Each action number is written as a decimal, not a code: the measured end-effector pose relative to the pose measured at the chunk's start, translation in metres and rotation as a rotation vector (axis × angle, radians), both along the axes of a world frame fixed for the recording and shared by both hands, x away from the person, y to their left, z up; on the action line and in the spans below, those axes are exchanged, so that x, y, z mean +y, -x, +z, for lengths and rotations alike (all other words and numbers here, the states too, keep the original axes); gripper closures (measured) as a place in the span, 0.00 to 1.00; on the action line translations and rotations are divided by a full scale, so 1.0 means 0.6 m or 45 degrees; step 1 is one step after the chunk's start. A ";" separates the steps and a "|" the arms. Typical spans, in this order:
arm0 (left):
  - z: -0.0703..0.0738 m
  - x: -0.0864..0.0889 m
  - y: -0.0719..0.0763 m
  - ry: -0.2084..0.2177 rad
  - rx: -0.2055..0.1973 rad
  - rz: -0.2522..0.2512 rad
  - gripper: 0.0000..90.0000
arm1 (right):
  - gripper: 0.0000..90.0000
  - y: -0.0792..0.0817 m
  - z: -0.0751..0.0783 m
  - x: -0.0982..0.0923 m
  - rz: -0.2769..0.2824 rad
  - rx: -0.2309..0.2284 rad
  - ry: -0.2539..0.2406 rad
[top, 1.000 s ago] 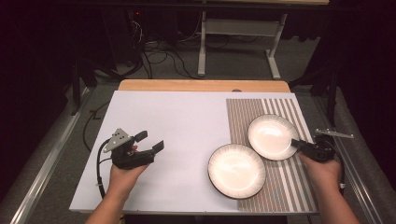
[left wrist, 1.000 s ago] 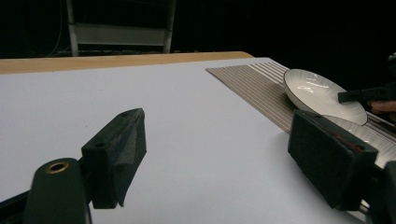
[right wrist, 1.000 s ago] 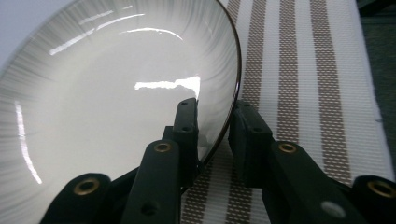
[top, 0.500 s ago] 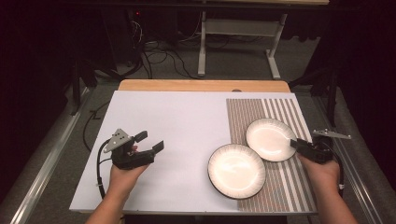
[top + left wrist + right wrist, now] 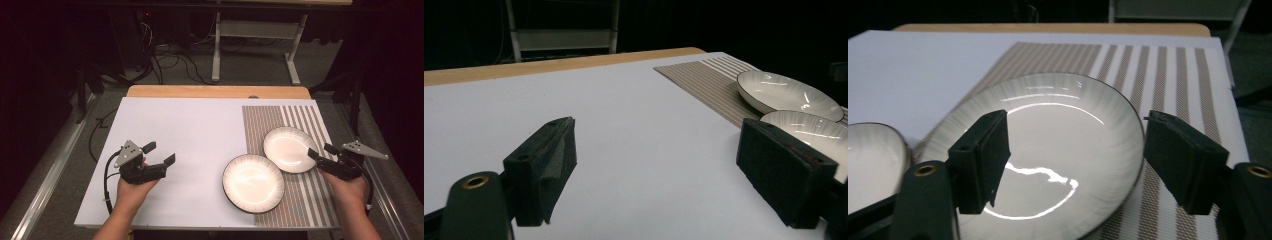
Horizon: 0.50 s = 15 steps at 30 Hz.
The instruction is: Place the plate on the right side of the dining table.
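Observation:
Two white plates with dark rims lie at the right. The far plate (image 5: 290, 149) (image 5: 1058, 125) (image 5: 789, 92) rests on a striped placemat (image 5: 300, 120). The near plate (image 5: 253, 182) (image 5: 873, 155) (image 5: 819, 130) lies half on the mat, its rim next to the far plate. My right gripper (image 5: 321, 150) (image 5: 1083, 160) hovers at the far plate's right rim. Its jaws have just been opening and stand wide apart, pressing on nothing. My left gripper (image 5: 159, 153) (image 5: 664, 175) is held open and empty over the white table top (image 5: 190, 130) at the left.
A wooden strip (image 5: 215, 91) runs along the table's back edge. Beyond it a metal stand (image 5: 255, 30) and cables lie on the dark floor. The placemat reaches nearly to the table's right edge.
The right gripper's jaws have opened off the far plate's rim and the hand has drawn back a little. The plate stays on the mat. The left gripper has kept still.

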<state>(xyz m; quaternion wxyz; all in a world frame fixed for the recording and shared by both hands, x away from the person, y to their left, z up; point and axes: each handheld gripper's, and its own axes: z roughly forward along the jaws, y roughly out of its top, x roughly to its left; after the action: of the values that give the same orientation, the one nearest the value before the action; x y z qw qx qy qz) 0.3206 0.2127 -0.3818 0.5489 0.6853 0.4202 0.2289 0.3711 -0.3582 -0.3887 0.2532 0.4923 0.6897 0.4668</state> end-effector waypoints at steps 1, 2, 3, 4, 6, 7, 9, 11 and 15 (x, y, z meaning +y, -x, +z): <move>0.000 0.000 0.001 -0.002 -0.004 0.003 0.18 | 0.28 0.005 0.004 0.005 0.017 -0.017 -0.005; 0.000 0.000 0.002 -0.005 -0.005 0.004 0.18 | 0.26 0.011 0.008 0.011 0.034 -0.043 -0.005; -0.001 0.000 0.003 -0.009 -0.006 0.005 0.18 | 0.25 0.015 0.010 0.014 0.051 -0.064 -0.003; -0.001 0.000 0.004 -0.016 -0.009 0.006 0.18 | 0.23 0.020 0.014 0.019 0.072 -0.085 0.003; -0.002 -0.001 0.009 -0.024 -0.017 0.007 0.17 | 0.18 0.030 0.022 0.032 0.106 -0.115 0.000; -0.002 -0.002 0.011 -0.030 -0.023 0.005 0.17 | 0.17 0.035 0.026 0.040 0.122 -0.126 -0.002; -0.001 -0.005 0.016 -0.039 -0.035 0.004 0.15 | 0.10 0.047 0.035 0.056 0.149 -0.160 -0.003; 0.002 -0.009 0.021 -0.053 -0.054 0.006 0.12 | 0.01 0.058 0.044 0.074 0.171 -0.185 -0.007; 0.009 -0.018 0.032 -0.094 -0.081 0.011 0.03 | 0.01 0.081 0.056 0.108 0.226 -0.231 0.004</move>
<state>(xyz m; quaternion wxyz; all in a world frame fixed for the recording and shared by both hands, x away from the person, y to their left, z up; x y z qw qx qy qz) 0.3014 0.2020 -0.3762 0.5355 0.6956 0.3968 0.2684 0.3225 -0.2933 -0.3553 0.2729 0.3848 0.7055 0.5289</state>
